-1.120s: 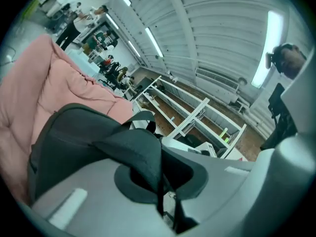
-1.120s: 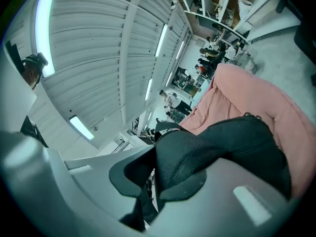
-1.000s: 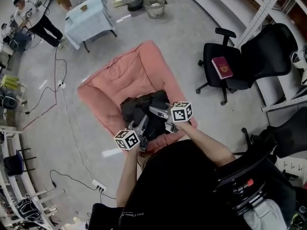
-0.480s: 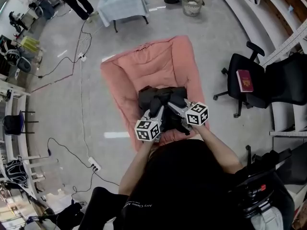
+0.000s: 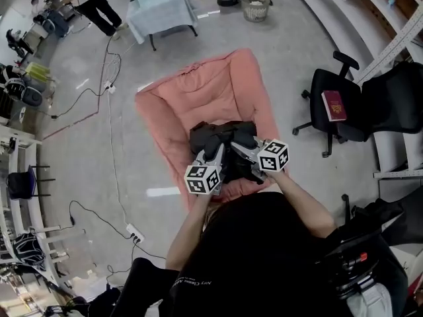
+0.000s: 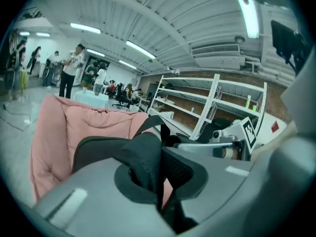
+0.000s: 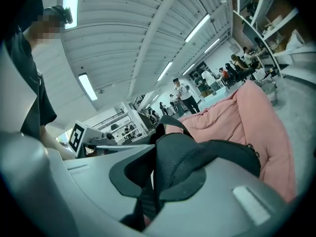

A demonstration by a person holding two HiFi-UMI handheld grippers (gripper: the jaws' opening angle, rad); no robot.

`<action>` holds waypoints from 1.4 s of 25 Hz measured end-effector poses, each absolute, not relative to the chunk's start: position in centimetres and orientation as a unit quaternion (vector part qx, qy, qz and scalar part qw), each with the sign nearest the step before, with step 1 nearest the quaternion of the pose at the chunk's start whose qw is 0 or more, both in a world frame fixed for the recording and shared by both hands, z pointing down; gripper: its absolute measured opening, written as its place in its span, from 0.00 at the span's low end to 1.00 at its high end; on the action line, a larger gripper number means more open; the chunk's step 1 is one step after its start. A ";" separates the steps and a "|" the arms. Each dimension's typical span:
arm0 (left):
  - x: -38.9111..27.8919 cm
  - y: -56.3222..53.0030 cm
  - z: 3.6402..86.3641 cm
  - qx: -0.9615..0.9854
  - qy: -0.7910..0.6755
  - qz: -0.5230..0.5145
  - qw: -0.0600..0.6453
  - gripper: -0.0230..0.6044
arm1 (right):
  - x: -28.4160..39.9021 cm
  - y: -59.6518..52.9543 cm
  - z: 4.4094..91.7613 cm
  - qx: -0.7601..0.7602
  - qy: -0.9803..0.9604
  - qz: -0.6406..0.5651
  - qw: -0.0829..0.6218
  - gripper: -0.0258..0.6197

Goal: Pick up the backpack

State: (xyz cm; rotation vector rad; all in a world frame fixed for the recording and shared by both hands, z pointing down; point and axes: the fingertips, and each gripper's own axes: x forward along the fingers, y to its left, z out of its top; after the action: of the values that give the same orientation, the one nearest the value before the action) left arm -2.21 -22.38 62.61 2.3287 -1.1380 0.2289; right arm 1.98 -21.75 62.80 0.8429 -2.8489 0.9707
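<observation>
Black backpack point(image 5: 221, 136) is over the near end of the pink cushion point(image 5: 198, 94), right in front of the person. Can't tell from above whether it rests on the cushion or is clear of it.

Left gripper point(image 5: 217, 157): jaws clamped on a padded mesh strap point(image 6: 144, 157), fabric bunched up between them. Right gripper point(image 5: 239, 148): same, jaws pinched on mesh strap point(image 7: 178, 163), webbing hanging below. Both come in from the near side, side by side and angled in towards each other, marker cubes just apart. Each gripper view shows the other gripper's cube beyond the strap.

Cushion lies flat on the grey concrete floor point(image 5: 291, 65). To the right, a black office chair point(image 5: 316, 88) with a red book point(image 5: 334, 105) on its seat. Far end: table under a pale blue cloth point(image 5: 162, 8), a mesh basket point(image 5: 255, 6), and a person standing point(image 5: 99, 6). Cable point(image 5: 110, 117) trails along the floor on the left to a power strip point(image 5: 134, 233).
</observation>
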 end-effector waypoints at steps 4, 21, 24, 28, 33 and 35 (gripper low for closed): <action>-2.4 -23.3 60.0 0.853 -0.427 0.062 0.294 0.07 | 1.0 -23.1 60.0 0.273 -0.923 0.269 0.023 0.12; -9.7 -21.4 67.0 0.808 -0.468 0.199 0.296 0.07 | -5.9 -20.8 64.3 0.227 -0.944 0.109 0.215 0.10; -7.3 -21.6 65.7 0.816 -0.445 0.180 0.321 0.07 | -5.1 -21.3 65.0 0.229 -0.940 0.159 0.198 0.10; -3.9 -21.1 64.5 0.837 -0.405 0.177 0.323 0.07 | -2.6 -21.8 65.3 0.259 -0.934 0.172 0.177 0.10; -4.2 -20.7 64.5 0.832 -0.409 0.168 0.337 0.07 | -2.4 -22.3 64.9 0.269 -0.933 0.167 0.173 0.09; -4.6 -20.9 64.6 0.824 -0.417 0.165 0.346 0.07 | -2.2 -21.8 65.3 0.264 -0.934 0.164 0.178 0.09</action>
State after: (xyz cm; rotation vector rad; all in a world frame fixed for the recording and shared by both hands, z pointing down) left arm -4.60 -20.93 64.55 2.1381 -1.0834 0.4274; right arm -2.19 -21.84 65.26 0.7469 -2.6418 0.4653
